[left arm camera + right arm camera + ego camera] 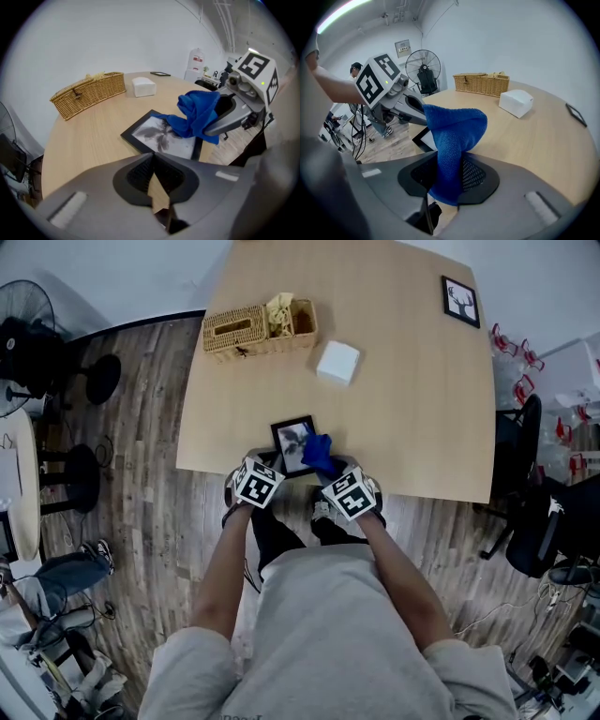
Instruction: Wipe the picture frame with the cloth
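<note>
Plainly the right gripper grips the blue cloth, draped over the right part of the picture frame; the frame lies flat at the table's near edge, just ahead-left; the left gripper, jaws together and empty, waits beside its near-left corner.

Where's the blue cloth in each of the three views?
Head view: cloth, lower centre, over the picture frame.
Left gripper view: cloth right of centre, draped on the frame.
Right gripper view: cloth centre, clamped in the right tool.
Shared landmark: wicker basket.
</note>
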The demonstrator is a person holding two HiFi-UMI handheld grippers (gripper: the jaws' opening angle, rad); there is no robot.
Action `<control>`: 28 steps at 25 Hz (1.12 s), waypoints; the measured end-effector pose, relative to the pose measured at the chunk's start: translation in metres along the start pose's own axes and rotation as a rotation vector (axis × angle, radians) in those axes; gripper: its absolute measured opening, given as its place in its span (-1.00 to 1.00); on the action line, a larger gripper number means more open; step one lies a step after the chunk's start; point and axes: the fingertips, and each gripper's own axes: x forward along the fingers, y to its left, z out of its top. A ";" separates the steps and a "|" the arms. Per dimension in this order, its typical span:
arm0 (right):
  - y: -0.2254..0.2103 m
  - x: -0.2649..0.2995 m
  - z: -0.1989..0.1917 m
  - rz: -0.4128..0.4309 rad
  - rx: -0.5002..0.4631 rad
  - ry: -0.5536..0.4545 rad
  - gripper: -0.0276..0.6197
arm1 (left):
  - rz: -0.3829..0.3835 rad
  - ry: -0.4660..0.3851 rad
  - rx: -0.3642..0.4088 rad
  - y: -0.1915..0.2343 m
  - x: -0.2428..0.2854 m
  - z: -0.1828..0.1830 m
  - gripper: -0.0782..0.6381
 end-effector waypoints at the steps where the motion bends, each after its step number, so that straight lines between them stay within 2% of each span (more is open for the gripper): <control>1: -0.003 -0.004 0.002 -0.007 0.004 -0.015 -0.57 | 0.005 -0.001 -0.011 0.000 0.000 0.001 -0.64; 5: -0.008 -0.028 0.022 -0.016 0.032 -0.061 -0.57 | 0.021 0.012 -0.028 0.000 -0.004 0.000 -0.64; 7: -0.012 -0.039 0.027 -0.029 0.043 -0.072 -0.57 | 0.043 -0.011 -0.052 0.001 -0.015 0.005 -0.64; 11: -0.029 -0.054 0.022 -0.072 0.087 -0.068 -0.57 | 0.100 -0.085 -0.158 0.003 -0.042 0.017 -0.64; 16: -0.038 -0.069 0.011 -0.094 0.134 -0.097 -0.57 | 0.128 -0.140 -0.207 -0.013 -0.061 0.012 -0.64; 20: -0.035 -0.073 0.002 -0.082 0.168 -0.110 -0.57 | 0.130 -0.180 -0.277 -0.031 -0.074 0.005 -0.64; 28: -0.024 -0.070 0.016 -0.082 0.122 -0.155 -0.57 | 0.147 -0.247 -0.304 -0.037 -0.086 0.002 -0.64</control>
